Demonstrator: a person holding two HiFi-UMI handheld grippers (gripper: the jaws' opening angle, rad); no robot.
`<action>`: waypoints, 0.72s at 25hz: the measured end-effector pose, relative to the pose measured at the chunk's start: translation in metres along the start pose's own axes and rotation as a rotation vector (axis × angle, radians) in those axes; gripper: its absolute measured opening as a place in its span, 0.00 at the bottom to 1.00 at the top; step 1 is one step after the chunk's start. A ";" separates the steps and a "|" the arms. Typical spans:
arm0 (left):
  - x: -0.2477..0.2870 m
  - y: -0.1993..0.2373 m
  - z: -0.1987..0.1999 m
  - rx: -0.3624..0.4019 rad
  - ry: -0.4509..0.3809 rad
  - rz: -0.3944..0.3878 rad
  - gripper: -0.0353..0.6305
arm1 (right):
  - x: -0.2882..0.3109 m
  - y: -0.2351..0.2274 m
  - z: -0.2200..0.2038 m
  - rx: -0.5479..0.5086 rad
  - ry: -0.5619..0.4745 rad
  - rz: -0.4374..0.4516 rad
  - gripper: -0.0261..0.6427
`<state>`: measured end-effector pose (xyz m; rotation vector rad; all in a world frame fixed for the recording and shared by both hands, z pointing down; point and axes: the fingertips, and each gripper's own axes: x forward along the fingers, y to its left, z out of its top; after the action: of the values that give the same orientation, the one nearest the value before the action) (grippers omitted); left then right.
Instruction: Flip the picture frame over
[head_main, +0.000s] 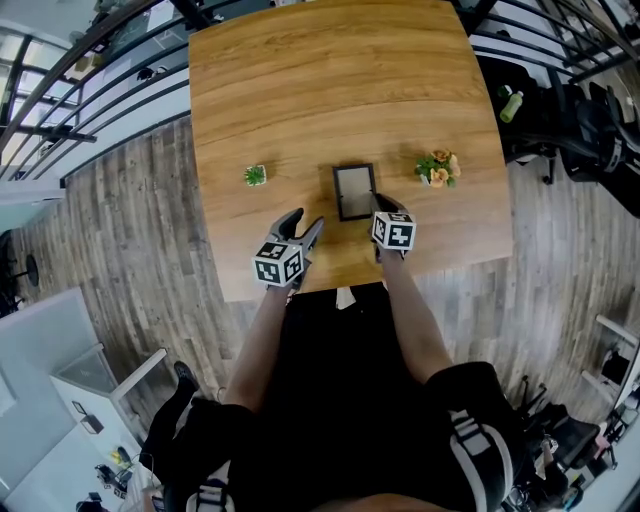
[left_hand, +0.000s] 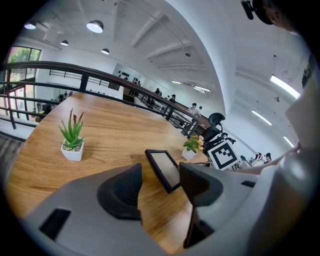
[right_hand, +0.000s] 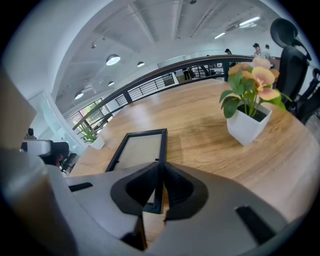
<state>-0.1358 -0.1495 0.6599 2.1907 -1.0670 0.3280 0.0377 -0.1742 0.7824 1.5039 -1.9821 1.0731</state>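
Round white ceiling lamps (left_hand: 95, 25) and window daylight at upper left light the hall brightly and evenly. The light-brown wooden tabletop (head_main: 330, 90) carries soft sheen and faint shadows. Both gripper views bow at black-vignetted edges; the grey right gripper (right_hand: 159, 182) blurs close up.

The picture frame (head_main: 355, 190) lay on the tabletop (head_main: 330, 80); a small plant (head_main: 255, 175) stood at its 9 o'clock, a flower pot (head_main: 438, 168) at its 3 o'clock.
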 end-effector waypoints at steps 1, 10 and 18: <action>0.000 -0.001 0.000 0.001 0.001 0.000 0.42 | -0.001 -0.001 0.000 0.008 -0.004 0.009 0.11; 0.002 -0.006 0.002 -0.005 -0.011 0.004 0.42 | -0.009 -0.004 0.003 0.024 -0.012 0.047 0.11; 0.007 -0.015 -0.001 -0.010 -0.010 0.007 0.42 | -0.021 0.002 0.004 0.064 -0.021 0.112 0.11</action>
<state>-0.1194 -0.1466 0.6569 2.1823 -1.0795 0.3144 0.0434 -0.1648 0.7642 1.4557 -2.0863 1.1815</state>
